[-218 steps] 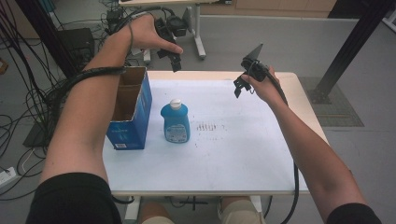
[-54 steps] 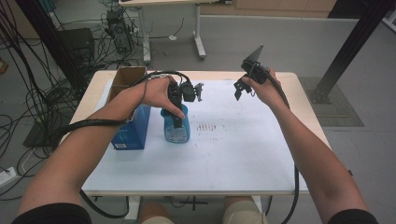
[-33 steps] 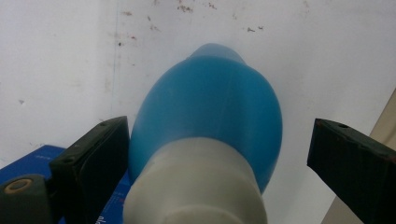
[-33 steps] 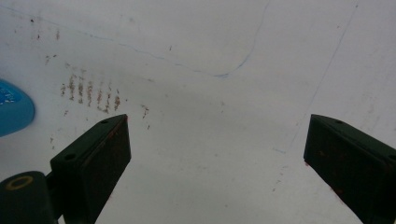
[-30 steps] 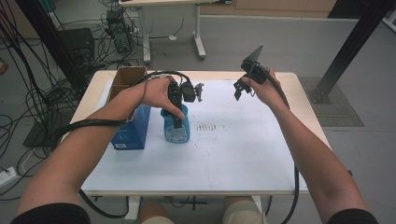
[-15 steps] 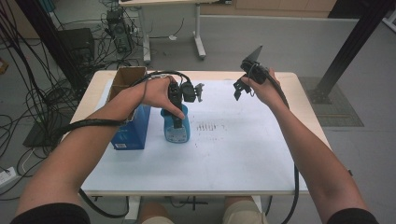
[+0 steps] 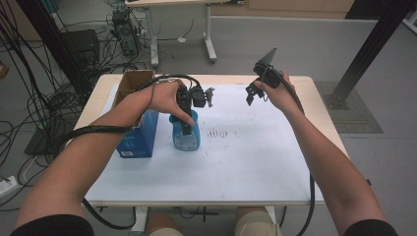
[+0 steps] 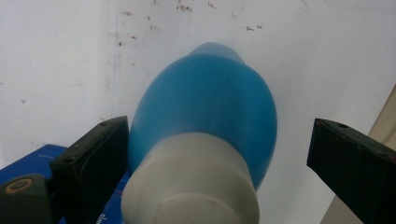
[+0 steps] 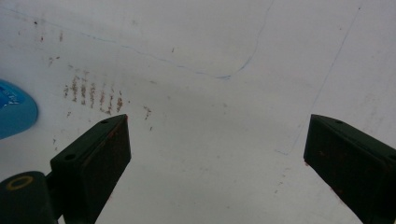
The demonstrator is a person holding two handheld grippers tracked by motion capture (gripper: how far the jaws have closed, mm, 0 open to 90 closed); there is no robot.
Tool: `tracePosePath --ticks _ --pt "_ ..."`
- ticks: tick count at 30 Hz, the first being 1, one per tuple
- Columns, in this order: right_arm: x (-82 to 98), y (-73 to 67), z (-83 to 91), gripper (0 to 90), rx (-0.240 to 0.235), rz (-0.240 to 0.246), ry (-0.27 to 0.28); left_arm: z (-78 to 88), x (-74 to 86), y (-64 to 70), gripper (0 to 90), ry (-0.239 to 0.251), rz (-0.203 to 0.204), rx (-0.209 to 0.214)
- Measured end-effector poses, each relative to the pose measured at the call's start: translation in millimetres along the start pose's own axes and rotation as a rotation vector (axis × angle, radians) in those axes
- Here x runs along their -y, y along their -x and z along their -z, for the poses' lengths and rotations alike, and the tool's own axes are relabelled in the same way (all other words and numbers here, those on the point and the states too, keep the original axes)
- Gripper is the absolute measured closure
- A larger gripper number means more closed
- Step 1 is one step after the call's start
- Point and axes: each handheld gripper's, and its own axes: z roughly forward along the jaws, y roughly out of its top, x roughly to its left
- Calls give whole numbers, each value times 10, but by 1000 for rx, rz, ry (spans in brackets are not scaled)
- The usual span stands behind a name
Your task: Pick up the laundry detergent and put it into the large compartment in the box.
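Our left hand-held gripper [image 8: 212,154] sits jaws wide astride the white cap of the blue bottle [image 7: 185,132] — upright on the bench [image 7: 255,162], just beside the blue box [image 7: 137,132]. Right hand-held gripper [image 7: 252,94] wide — holds nothing.

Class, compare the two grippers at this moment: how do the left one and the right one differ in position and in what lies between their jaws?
The left gripper is lowered over the blue bottle, its jaws straddling the white cap; the right gripper is held up above the table with nothing between its jaws. The left gripper sits beside the blue box; the right gripper is off to the other side, away from both. Both stand open.
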Motion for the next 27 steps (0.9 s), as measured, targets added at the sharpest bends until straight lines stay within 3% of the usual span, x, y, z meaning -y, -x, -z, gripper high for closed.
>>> tracePosePath --ticks 27 --pt "9 -35 -2 71 4 8 7 1 27 9 70 4 8 0"
